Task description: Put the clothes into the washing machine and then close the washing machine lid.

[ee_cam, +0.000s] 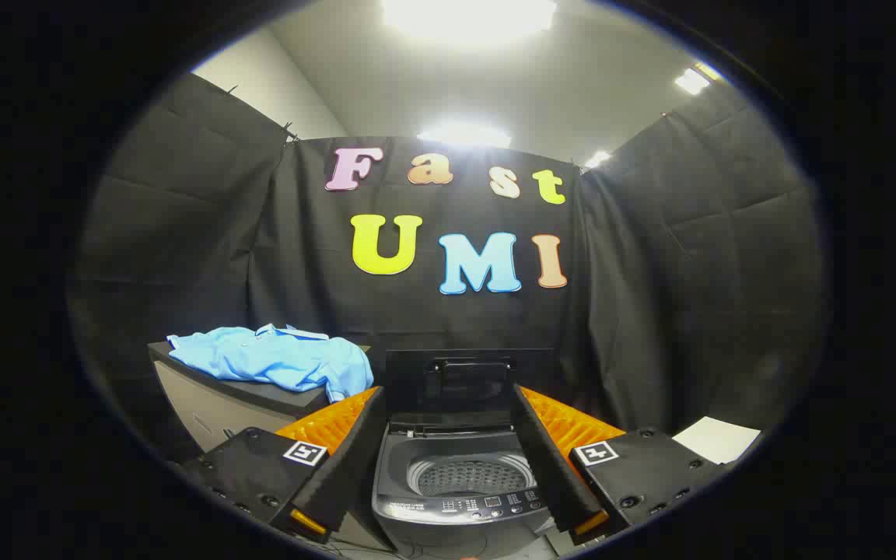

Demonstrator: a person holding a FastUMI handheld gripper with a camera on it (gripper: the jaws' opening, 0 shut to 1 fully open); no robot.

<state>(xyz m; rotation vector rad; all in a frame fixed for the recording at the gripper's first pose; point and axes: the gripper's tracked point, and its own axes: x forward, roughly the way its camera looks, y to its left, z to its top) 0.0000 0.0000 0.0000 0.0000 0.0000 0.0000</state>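
While the jaws (448,412) stand released, the washing machine (460,490) sits between them, lid (467,381) raised; beyond-left, a blue shirt (277,362) lies on the desk (261,397).

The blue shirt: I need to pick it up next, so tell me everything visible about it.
The blue shirt is light blue soft cloth with a collar, lying crumpled and spread flat on a dark-topped cabinet, one end hanging over its edge. It sits beyond the gripper, beside the washing machine. The open fingers are not touching it.
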